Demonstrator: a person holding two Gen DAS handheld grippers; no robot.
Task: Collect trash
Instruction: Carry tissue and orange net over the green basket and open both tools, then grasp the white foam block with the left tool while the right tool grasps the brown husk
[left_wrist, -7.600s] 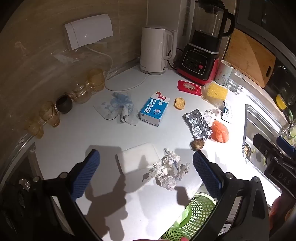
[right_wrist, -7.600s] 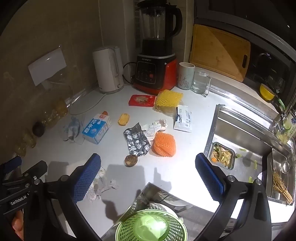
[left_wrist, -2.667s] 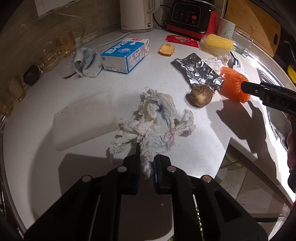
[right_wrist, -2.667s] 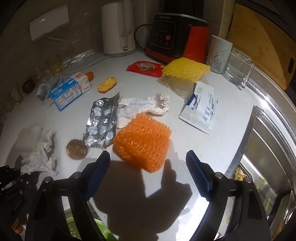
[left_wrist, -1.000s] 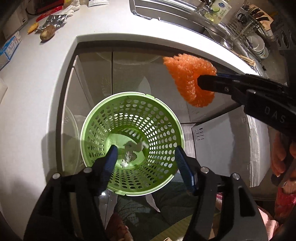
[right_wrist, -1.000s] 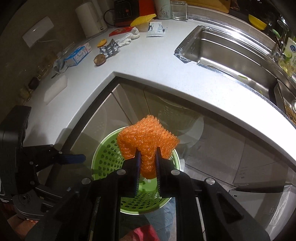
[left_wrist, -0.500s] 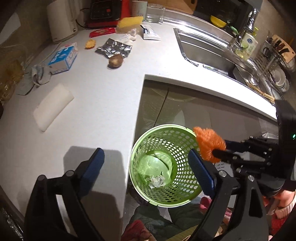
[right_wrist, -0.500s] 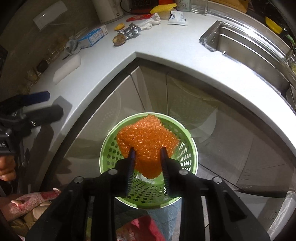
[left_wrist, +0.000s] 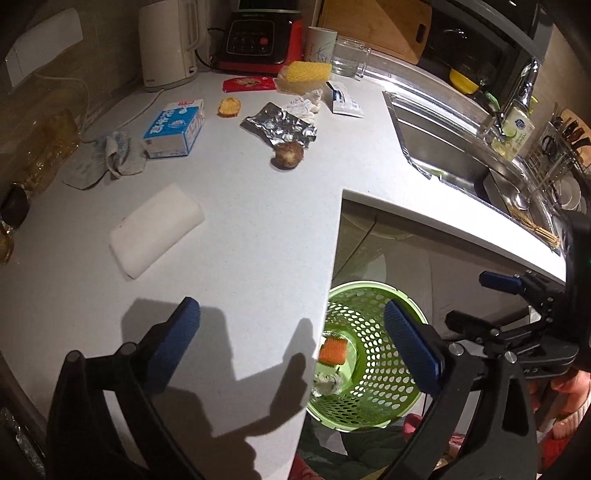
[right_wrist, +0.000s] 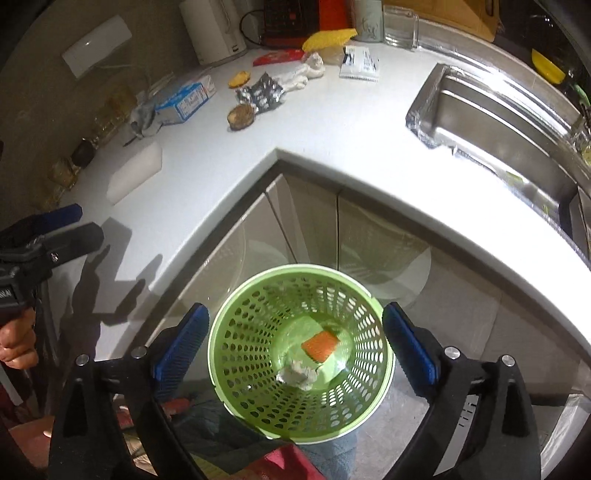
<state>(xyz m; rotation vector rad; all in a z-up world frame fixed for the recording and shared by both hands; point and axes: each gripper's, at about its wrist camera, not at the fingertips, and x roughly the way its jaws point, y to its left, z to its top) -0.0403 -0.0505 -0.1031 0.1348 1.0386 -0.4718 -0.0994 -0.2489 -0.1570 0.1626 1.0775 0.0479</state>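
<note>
A green perforated bin (right_wrist: 258, 387) stands on the floor below the counter corner and also shows in the left wrist view (left_wrist: 376, 373). In it lie the orange foam net (right_wrist: 320, 346) and a crumpled tissue (right_wrist: 297, 376). My right gripper (right_wrist: 295, 350) is open and empty right above the bin. My left gripper (left_wrist: 295, 339) is open and empty over the counter's front edge. On the white counter (left_wrist: 240, 206) lie a milk carton (left_wrist: 175, 127), a foil blister sheet (left_wrist: 280, 123), a brown round fruit (left_wrist: 289, 155), a white block (left_wrist: 157, 229) and a grey cloth (left_wrist: 110, 157).
At the back stand a kettle (left_wrist: 166, 44), a red blender base (left_wrist: 258, 40), a cup (left_wrist: 320, 44) and a glass (left_wrist: 347, 57). A yellow foam net (left_wrist: 306, 72), a red packet (left_wrist: 248, 83) and a white sachet (left_wrist: 343, 99) lie nearby. The sink (left_wrist: 454, 147) is at the right.
My right gripper opened and the orange foam net dropped to the bottom of the bin. My left gripper swung back from the bin toward the counter.
</note>
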